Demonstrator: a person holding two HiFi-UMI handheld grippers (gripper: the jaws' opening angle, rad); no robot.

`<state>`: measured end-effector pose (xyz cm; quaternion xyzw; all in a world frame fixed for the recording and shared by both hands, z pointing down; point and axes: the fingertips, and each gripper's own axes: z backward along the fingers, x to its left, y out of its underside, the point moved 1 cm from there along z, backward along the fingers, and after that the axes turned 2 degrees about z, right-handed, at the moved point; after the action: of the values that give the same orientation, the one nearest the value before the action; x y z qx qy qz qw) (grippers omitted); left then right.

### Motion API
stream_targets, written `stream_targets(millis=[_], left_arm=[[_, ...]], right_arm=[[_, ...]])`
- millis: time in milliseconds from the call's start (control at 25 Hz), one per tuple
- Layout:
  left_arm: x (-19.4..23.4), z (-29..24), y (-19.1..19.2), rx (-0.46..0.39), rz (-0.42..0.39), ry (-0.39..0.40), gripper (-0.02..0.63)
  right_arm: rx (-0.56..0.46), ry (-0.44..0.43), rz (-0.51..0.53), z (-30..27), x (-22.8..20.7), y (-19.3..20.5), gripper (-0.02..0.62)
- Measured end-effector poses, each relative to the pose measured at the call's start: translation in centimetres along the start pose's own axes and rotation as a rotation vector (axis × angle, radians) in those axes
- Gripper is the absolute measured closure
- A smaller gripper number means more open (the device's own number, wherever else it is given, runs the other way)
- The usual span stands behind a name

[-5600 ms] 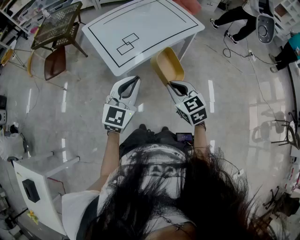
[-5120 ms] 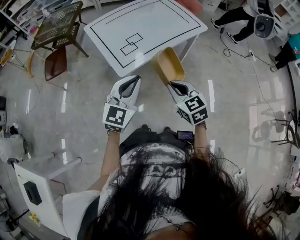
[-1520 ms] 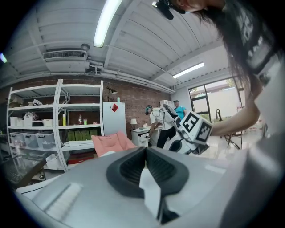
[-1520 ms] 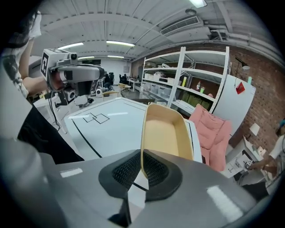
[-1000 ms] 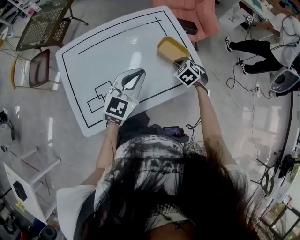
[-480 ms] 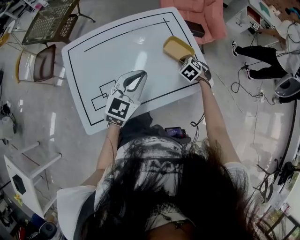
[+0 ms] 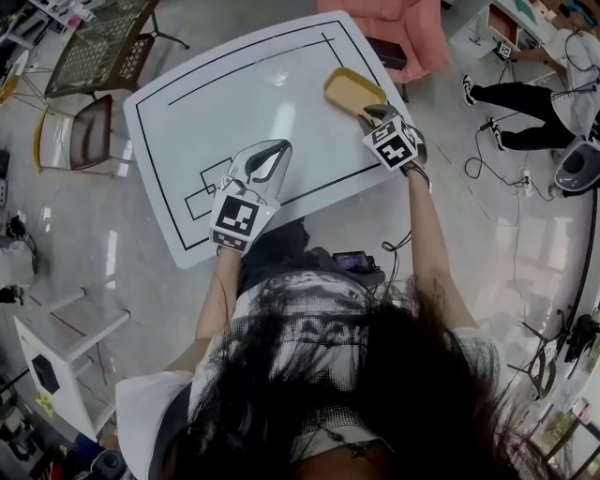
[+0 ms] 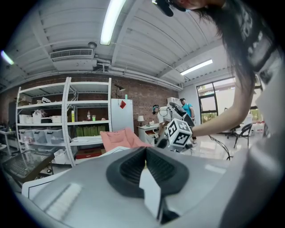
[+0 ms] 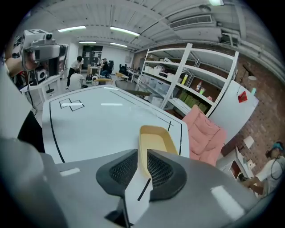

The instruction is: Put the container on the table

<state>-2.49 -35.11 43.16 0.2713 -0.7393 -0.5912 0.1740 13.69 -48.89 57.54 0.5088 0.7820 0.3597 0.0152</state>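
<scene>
Head view: my right claw point(image 7: 378, 112) is stretched out to the far right corner of the white table point(image 7: 234, 103). The yellow container point(image 7: 352, 89) lies there by the black border line point(image 7: 169, 94), with the pink armchair point(image 7: 380, 23) just beyond the table's edge. The container is a shallow, open, oblong tray. Its underside looks to be down on the tabletop, though I cannot tell whether its whole weight rests there.

In the right gripper view my claw is pinching the container's near wall. A thin strip of yellow stands between the two dark ribbed pads point(image 9: 124, 171), and the rest of the tray reaches away from me across the table.

My left claw point(image 7: 270, 155) hangs over the near part of the table, close to the two overlapping rectangles point(image 7: 202, 192) drawn on it and well apart from the container. In the left gripper view its jaws are pressed together with nothing between them. Past them I see my right claw's marker cube point(image 8: 178, 132) and some white shelving point(image 8: 67, 120) against a brick wall.
</scene>
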Motion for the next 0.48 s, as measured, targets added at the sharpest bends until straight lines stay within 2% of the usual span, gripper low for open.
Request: stream_targets(millis=[480], left_arm=[[-3.6,1.4,-0.3,-0.007,-0.022,0.042,0.606]], right_arm=[[-0.282,0.107,-0.159,10.9,3.5,-3.9,0.531]])
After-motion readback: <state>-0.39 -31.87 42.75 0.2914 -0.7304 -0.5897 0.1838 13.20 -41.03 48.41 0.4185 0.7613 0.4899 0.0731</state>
